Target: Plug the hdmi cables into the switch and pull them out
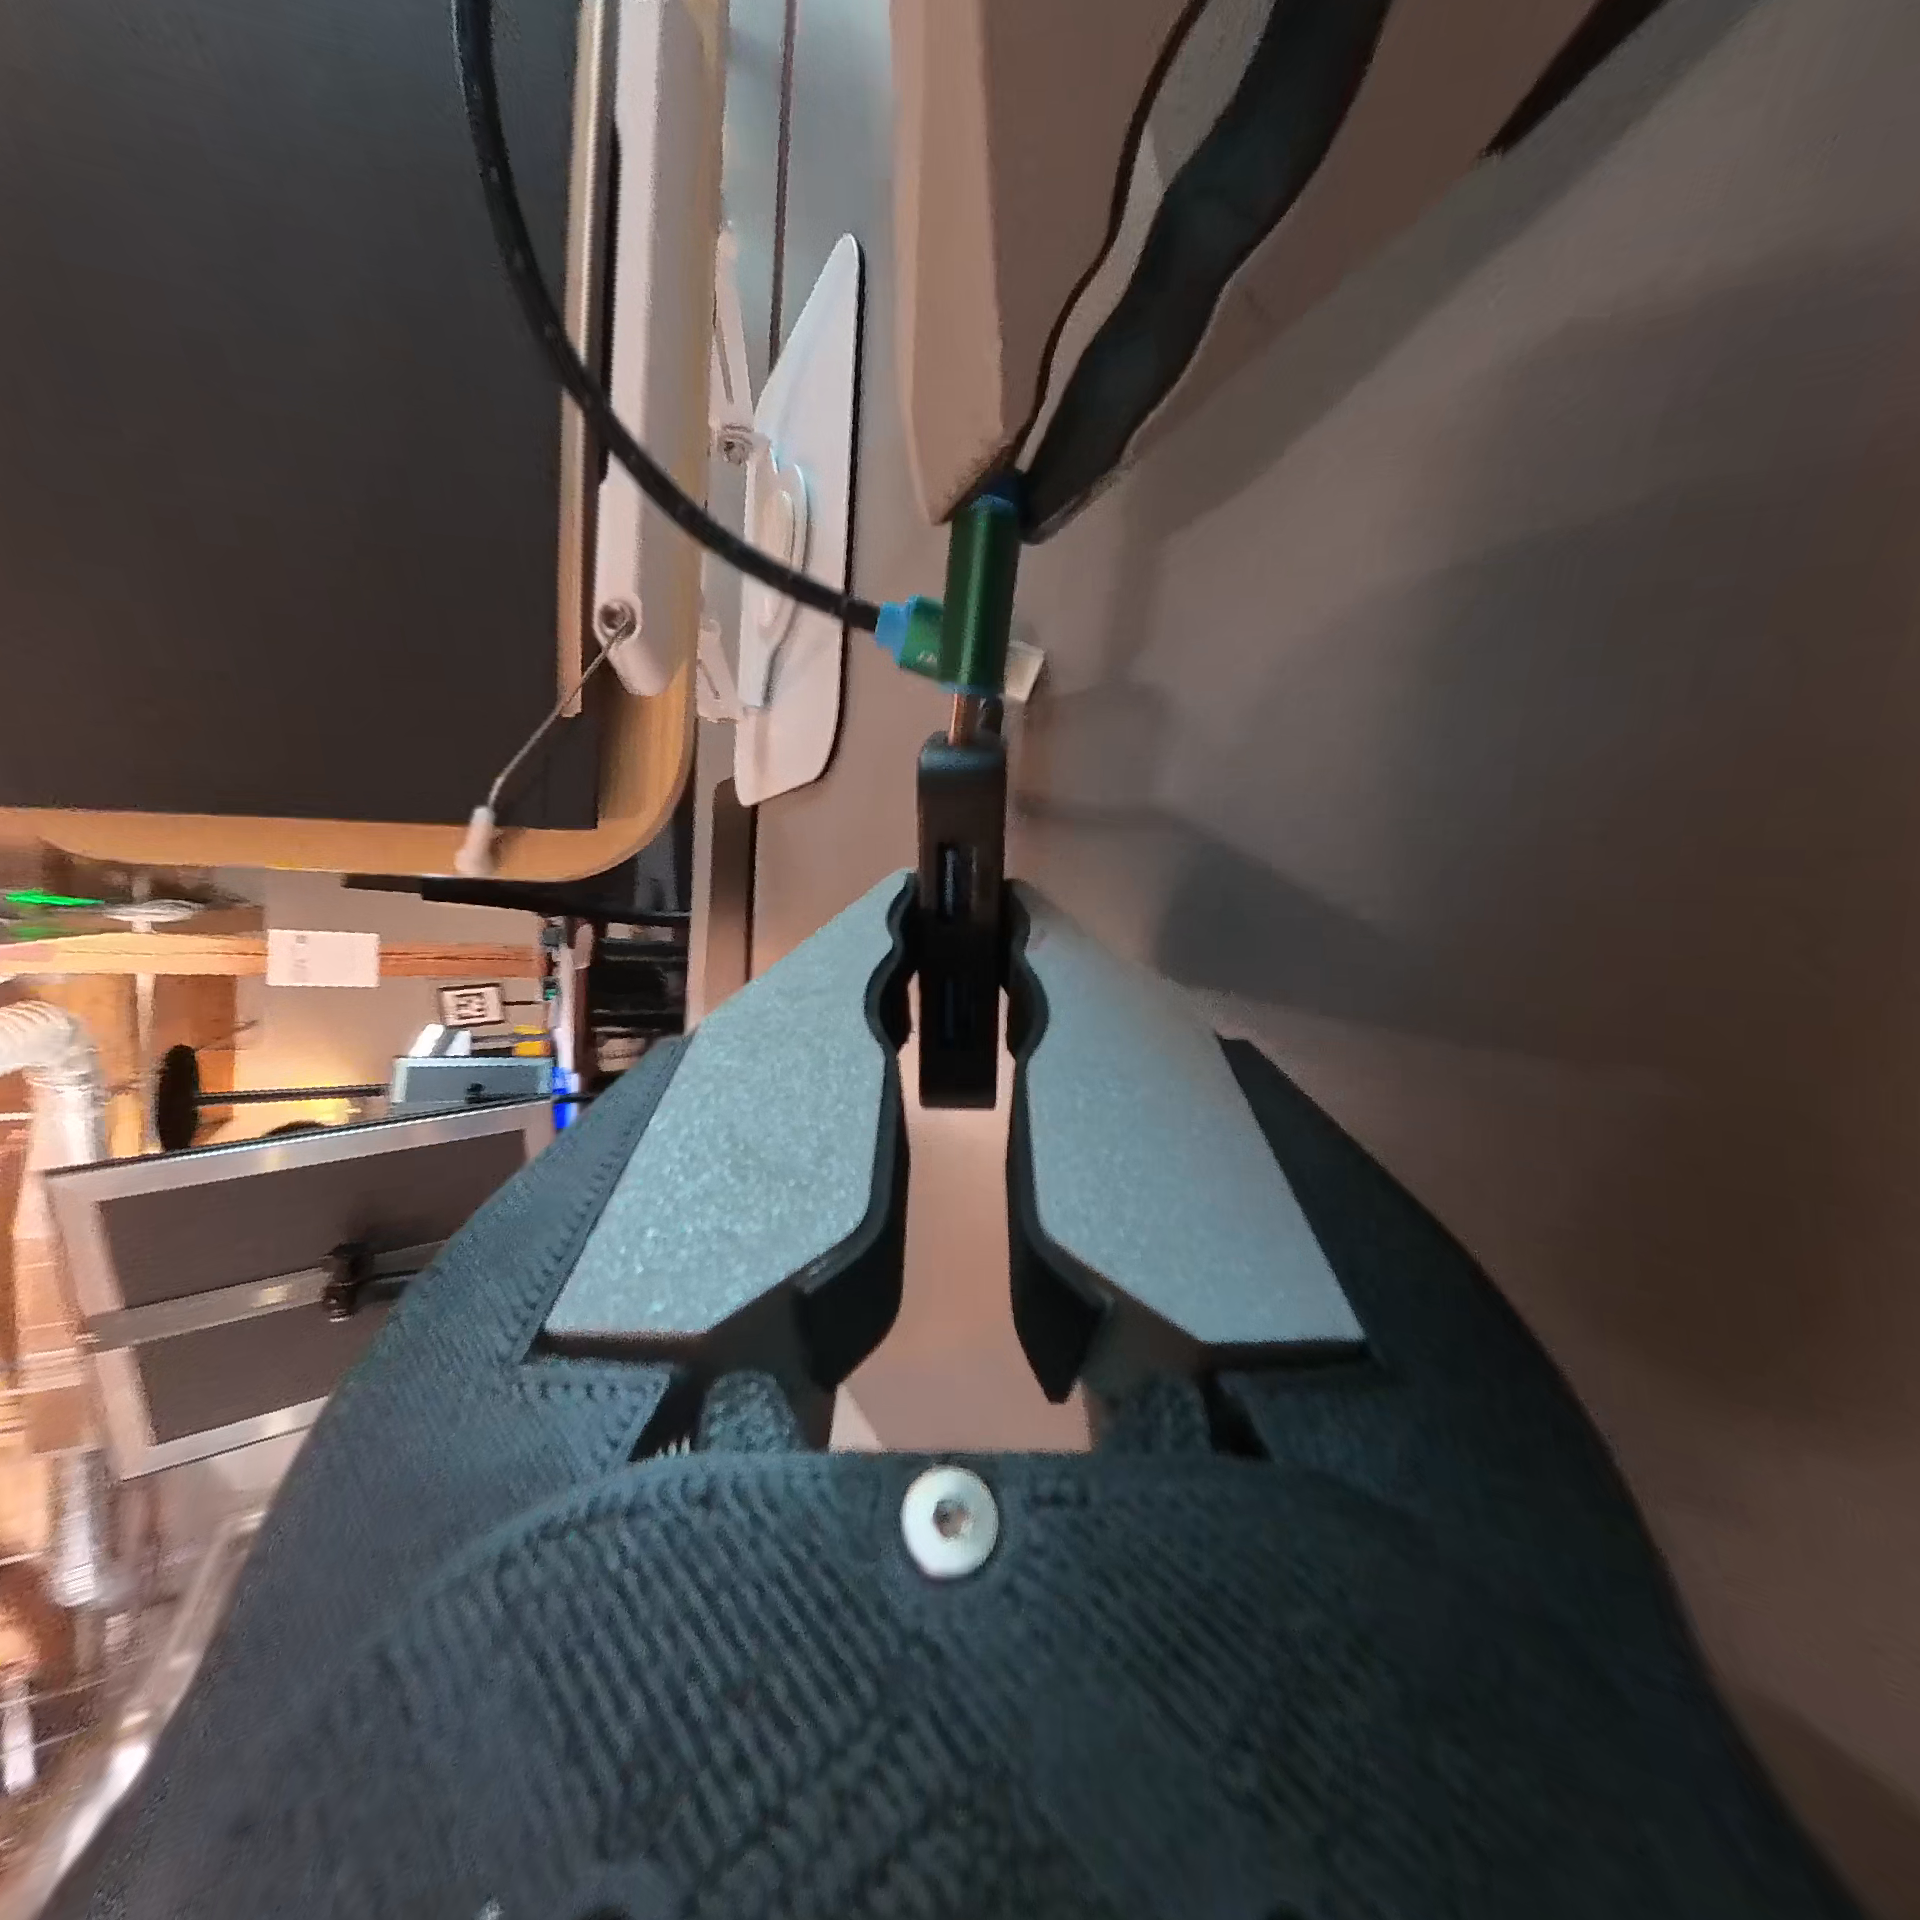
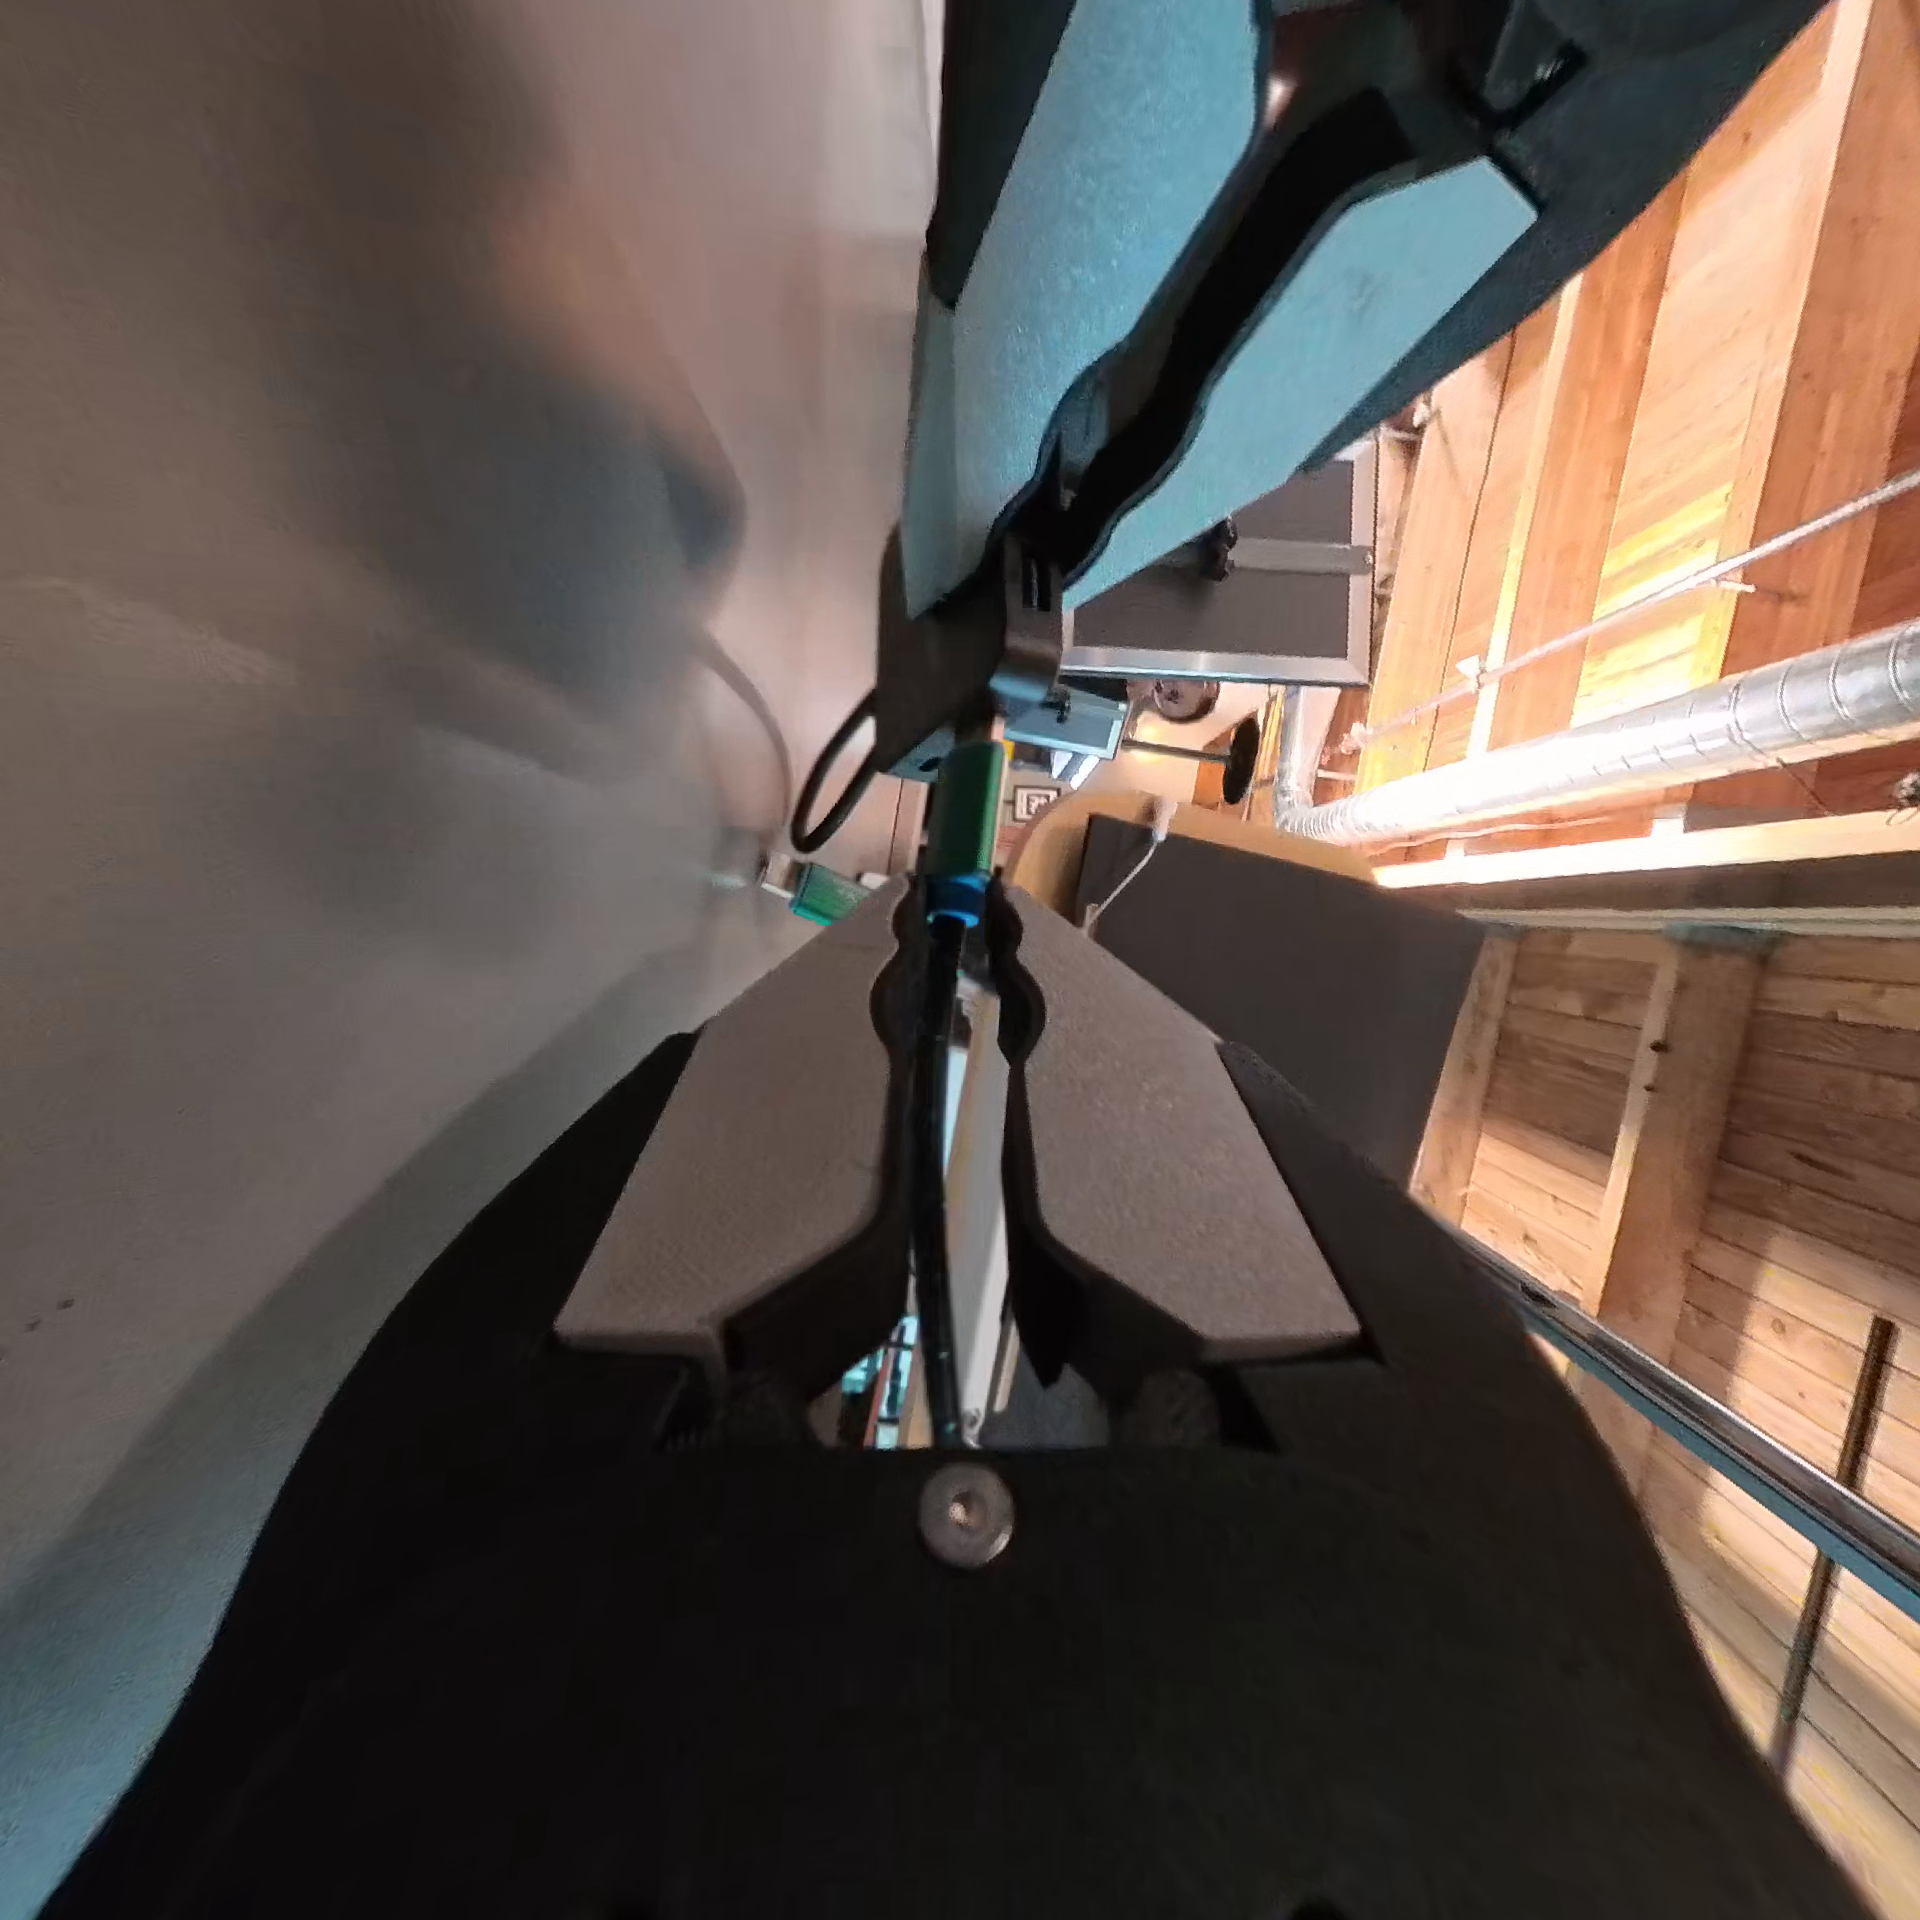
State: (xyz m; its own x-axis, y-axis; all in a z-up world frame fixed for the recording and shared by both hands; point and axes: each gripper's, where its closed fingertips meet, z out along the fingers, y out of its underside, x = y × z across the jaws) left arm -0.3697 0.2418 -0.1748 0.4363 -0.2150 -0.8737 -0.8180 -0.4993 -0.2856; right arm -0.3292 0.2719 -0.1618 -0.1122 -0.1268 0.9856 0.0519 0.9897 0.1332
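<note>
The left gripper (image 1: 958, 935) pinches the black switch (image 1: 961, 821) between its fingers. At the switch's far end sits the green HDMI plug (image 1: 975, 597), whose cable (image 2: 928, 1143) the right gripper (image 2: 954, 914) pinches just behind it.

Each hand-held gripper (image 1: 961, 935) (image 2: 961, 904) has a black ribbed printed body, two grey grainy wavy-edged fingers (image 1: 769, 1122) (image 2: 727, 1164), and one silver hex screw (image 1: 951, 1522) (image 2: 966, 1512).

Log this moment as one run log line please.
left gripper: shut on switch | right gripper: shut on green HDMI plug | plug at port
</note>
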